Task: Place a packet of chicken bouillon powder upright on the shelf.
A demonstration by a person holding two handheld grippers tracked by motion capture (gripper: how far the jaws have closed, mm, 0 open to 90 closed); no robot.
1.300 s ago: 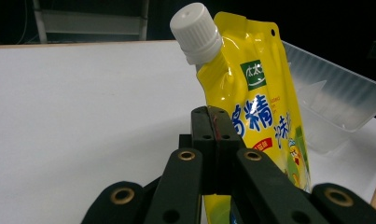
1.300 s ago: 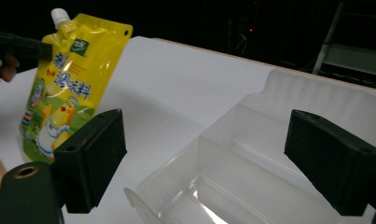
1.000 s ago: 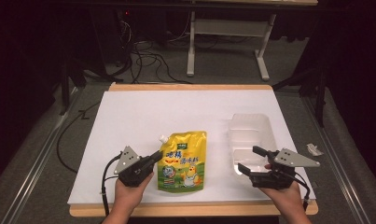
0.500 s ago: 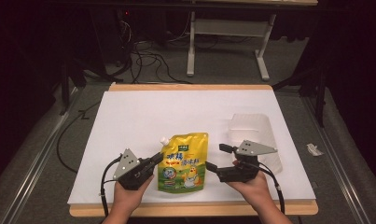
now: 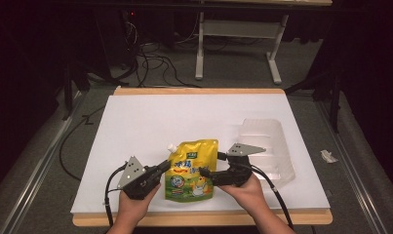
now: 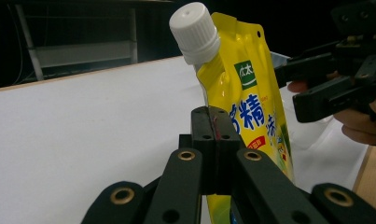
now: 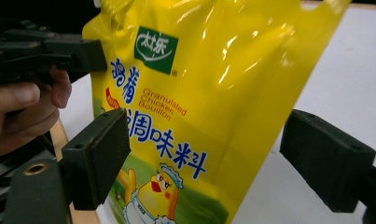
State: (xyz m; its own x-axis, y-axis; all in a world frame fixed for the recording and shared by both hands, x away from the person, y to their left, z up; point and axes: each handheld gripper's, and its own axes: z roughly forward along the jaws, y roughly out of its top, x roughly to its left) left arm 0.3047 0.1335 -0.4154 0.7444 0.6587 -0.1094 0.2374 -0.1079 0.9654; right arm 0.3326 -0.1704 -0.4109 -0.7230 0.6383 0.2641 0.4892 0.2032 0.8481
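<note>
a glossy yellow stand-up pouch with a white screw cap (image 5: 192,168) sits near the front edge of the white-covered tabletop (image 5: 150,122), between the two hands. the left tongs (image 5: 164,167) are pressed together on the pouch's left edge, below the cap; in the left gripper view the black jaws meet with no gap beside the yellow film (image 6: 251,102). the right tongs (image 5: 205,172) are spread, one jaw either side of the pouch's printed face (image 7: 195,107), not yet closed on it. a clear plastic tray (image 5: 267,146) lies just right of the right hand (image 5: 245,187).
</note>
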